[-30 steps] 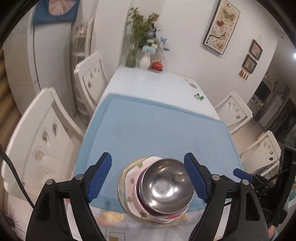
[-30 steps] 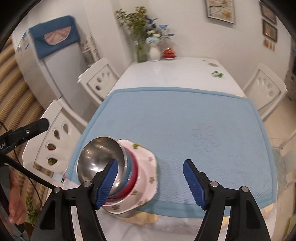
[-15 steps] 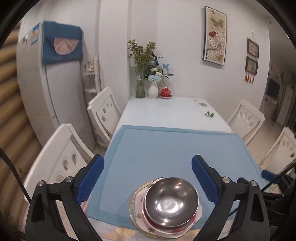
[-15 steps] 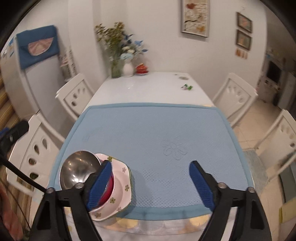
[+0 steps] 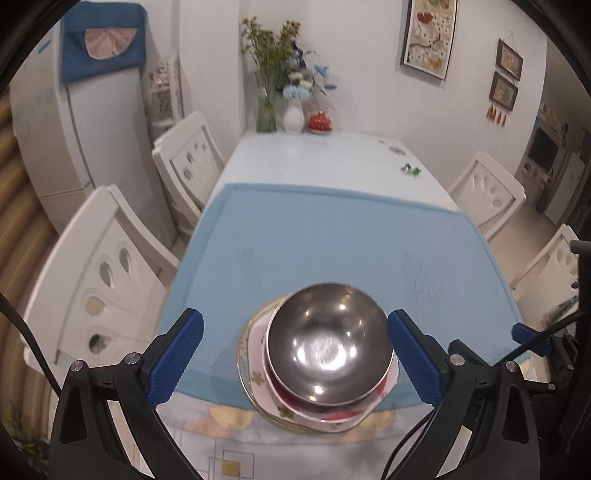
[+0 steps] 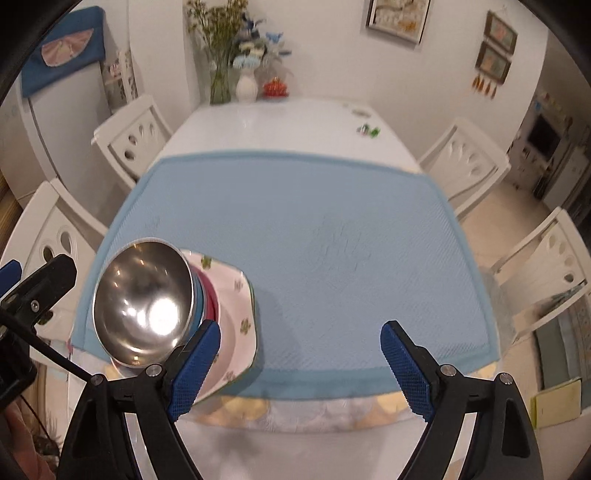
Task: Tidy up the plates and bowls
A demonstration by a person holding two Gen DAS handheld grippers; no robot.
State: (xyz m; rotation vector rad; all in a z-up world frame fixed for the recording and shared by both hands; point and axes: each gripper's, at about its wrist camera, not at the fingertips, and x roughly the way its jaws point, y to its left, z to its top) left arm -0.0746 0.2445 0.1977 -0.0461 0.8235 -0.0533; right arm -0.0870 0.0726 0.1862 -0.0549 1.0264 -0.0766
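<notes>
I am counting one steel bowl [image 5: 328, 347] sitting ahead of my left gripper [image 5: 293, 356], between its two blue pads. Beneath it I am seeing one blue bowl [image 6: 197, 304] and one red bowl [image 6: 211, 301], then one white flowered plate [image 6: 238, 306] and one gold-rimmed plate [image 5: 246, 384] under that. One blue mat [image 6: 314, 236] is lying ahead of my right gripper [image 6: 301, 365]. I am making out four white chairs [image 5: 107, 280], two to each side, two vases [image 5: 293, 116] and three framed pictures [image 5: 430, 35] far ahead.
</notes>
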